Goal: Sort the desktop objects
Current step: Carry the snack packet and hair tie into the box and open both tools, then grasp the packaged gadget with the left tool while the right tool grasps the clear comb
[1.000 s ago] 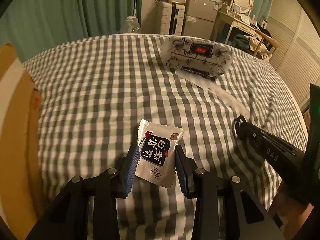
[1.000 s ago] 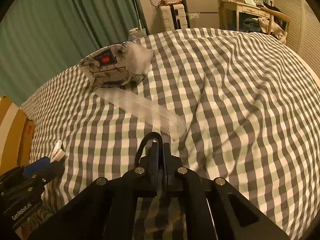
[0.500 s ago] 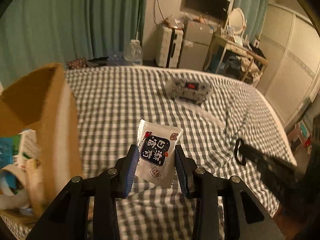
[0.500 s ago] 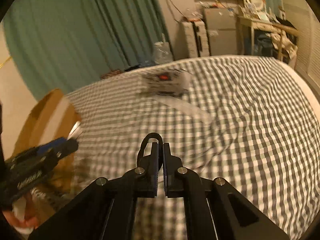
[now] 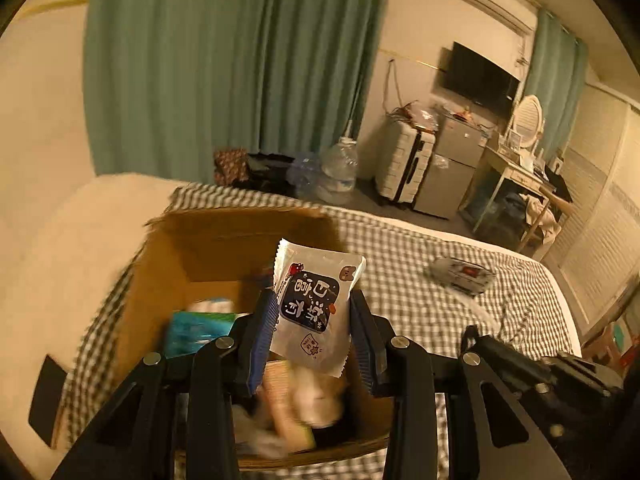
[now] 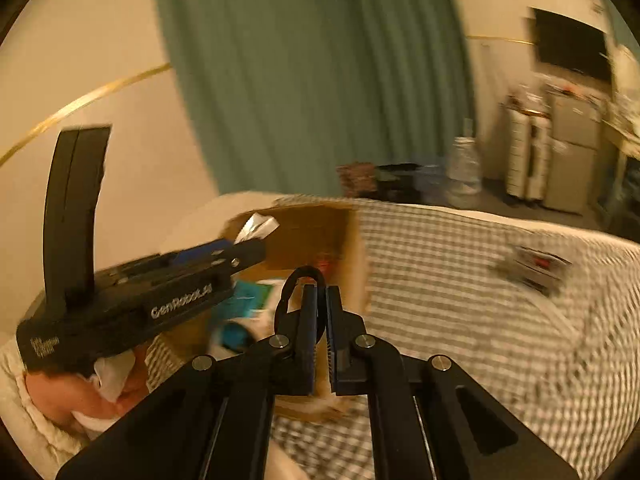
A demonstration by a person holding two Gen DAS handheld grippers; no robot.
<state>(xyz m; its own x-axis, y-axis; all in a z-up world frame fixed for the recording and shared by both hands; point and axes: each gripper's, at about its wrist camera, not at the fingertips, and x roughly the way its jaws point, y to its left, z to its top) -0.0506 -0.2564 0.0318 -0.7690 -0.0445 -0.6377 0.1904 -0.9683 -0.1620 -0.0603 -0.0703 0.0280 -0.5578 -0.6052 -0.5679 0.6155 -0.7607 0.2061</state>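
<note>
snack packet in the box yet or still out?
Out. The snack packet is clamped in the left gripper, held above the open cardboard box; not released.

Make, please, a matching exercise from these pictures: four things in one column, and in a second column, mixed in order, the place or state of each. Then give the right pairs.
Things:
1. snack packet
2. cardboard box
3. black loop
4. floral pack

Places or states:
A. lying far off on the checked cloth
B. open, with items inside
C. clamped in the left gripper, above the box
D. held in the right gripper

Pairs: 1-C, 2-B, 3-D, 4-A
</note>
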